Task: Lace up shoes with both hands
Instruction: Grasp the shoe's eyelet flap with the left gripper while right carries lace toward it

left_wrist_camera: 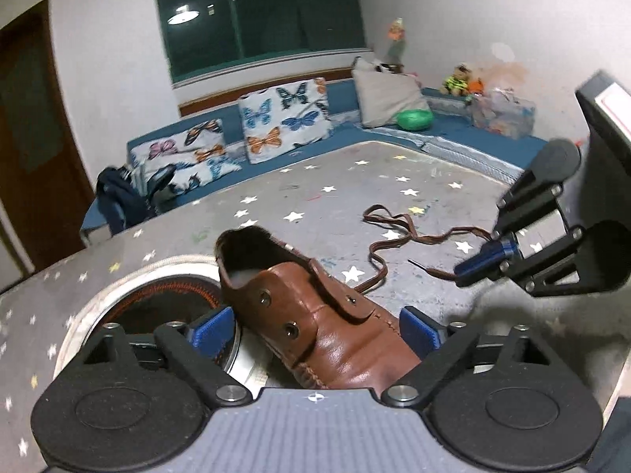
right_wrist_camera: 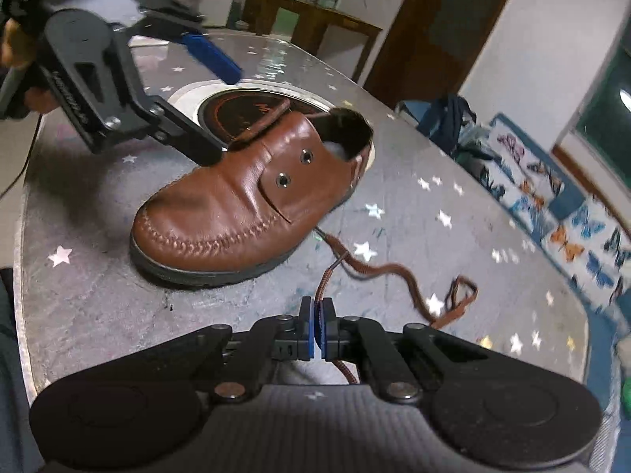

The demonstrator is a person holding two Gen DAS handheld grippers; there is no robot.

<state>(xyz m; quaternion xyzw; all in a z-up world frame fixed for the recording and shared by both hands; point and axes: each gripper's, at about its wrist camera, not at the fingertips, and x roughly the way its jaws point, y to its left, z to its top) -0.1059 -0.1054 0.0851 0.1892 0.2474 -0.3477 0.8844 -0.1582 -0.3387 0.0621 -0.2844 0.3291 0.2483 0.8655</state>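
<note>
Brown shoe [right_wrist_camera: 252,205] sits unlaced on starred table [right_wrist_camera: 98,307], heel over round inset. My left gripper [left_wrist_camera: 315,329] spread wide, pads astride shoe, not pressing. My right gripper [right_wrist_camera: 316,329] clamped on lace [right_wrist_camera: 394,272], which trails across table beside shoe.

White walls [left_wrist_camera: 118,59], a dark window [left_wrist_camera: 260,19] at twelve o'clock, blue bench sofa [left_wrist_camera: 493,134] with butterfly-print cushions [left_wrist_camera: 284,118], possibly a brown wooden door [left_wrist_camera: 27,138] at nine.

The shoe's [left_wrist_camera: 335,339] toe is hidden behind the left gripper's body. The lace [right_wrist_camera: 398,272] passes under the right fingers [right_wrist_camera: 305,327], its end out of sight. The left gripper's [right_wrist_camera: 205,90] far finger is motion-blurred.
</note>
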